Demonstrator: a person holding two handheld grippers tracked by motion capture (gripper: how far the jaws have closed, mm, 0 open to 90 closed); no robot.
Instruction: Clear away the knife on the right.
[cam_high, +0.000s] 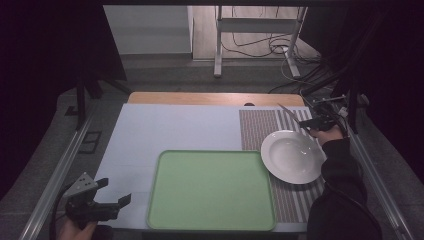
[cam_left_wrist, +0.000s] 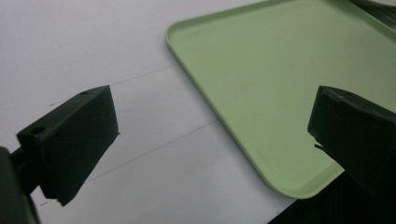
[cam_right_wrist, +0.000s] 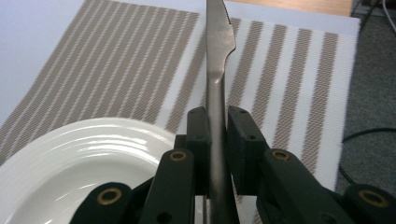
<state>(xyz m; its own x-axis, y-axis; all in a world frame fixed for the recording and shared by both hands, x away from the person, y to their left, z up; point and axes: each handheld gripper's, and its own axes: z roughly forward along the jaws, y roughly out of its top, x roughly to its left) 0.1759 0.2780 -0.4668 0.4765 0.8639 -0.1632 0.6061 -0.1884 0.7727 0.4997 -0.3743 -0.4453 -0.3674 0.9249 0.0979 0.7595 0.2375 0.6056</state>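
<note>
One white table (cam_high: 170, 127), striped placemat (cam_high: 260, 125), grey floor (cam_high: 165, 75)

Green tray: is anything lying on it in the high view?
No: the green tray lies bare, while the white plate sits beside it on the striped placemat.

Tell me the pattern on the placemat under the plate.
The placemat has woven brown and white stripes, clearest in the right gripper view.
</note>
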